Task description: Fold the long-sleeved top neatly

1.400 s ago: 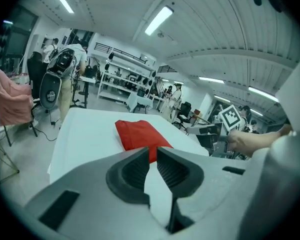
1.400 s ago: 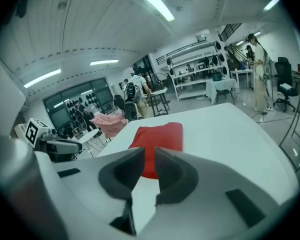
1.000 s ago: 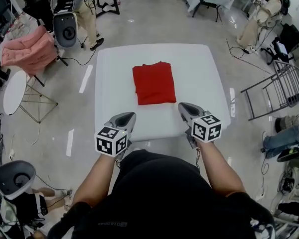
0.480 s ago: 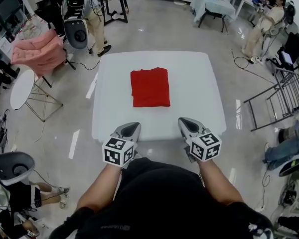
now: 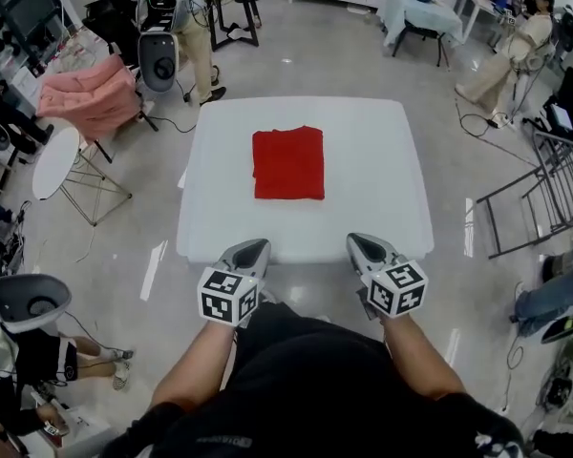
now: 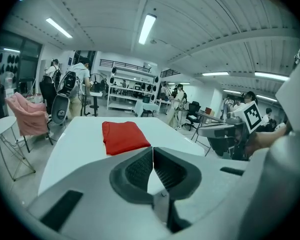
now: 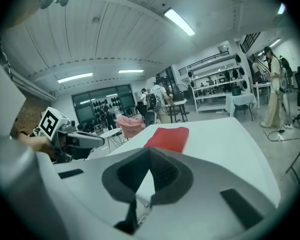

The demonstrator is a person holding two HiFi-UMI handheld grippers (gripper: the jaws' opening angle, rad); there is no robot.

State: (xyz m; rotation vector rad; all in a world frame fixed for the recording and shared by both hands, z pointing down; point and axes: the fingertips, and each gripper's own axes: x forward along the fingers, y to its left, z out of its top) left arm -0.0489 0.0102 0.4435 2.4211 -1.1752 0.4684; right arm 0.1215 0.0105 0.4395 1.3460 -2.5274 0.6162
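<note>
I draw my left gripper (image 5: 250, 251) and right gripper (image 5: 366, 247), jaws closed and empty, back from the bench (image 5: 382, 179); the top (image 5: 287, 163) lies folded, seemingly done.

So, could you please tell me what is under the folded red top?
The folded red top lies flat on the white table, whose bare surface shows all round it. The patch directly beneath is covered by the cloth, so it cannot be seen.
</note>
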